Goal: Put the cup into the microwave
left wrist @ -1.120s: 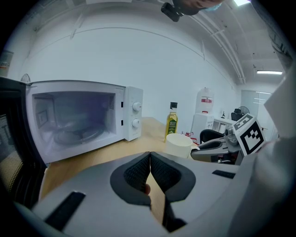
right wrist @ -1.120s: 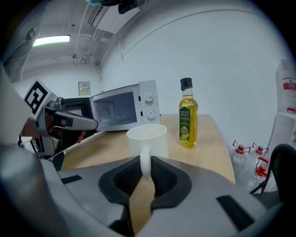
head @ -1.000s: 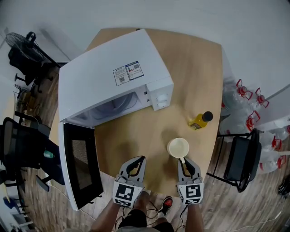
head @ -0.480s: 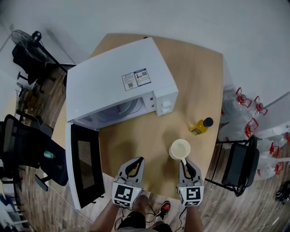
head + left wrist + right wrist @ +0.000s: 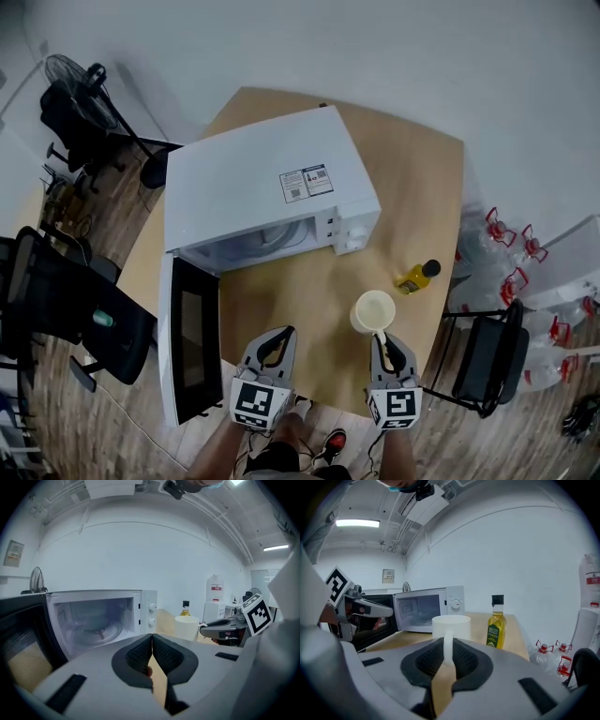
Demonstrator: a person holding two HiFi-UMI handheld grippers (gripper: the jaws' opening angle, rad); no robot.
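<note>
The right hand-held gripper [image 5: 381, 335] is clamped on the handle of the white cylindrical cup [image 5: 372, 310], at the near right of the wooden counter [image 5: 412, 178]. The cup is outside the white microwave [image 5: 267, 187] and near a yellow oil bottle [image 5: 416, 276]. The left hand-held gripper [image 5: 282, 335] has its jaws pressed together on nothing, beside the microwave's open door [image 5: 192, 337].

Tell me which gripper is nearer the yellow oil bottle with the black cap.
Right. The right gripper, gripping the white cup, sits just short of the yellow oil bottle; the left gripper, shut and empty, is farther, toward the open white microwave.
</note>
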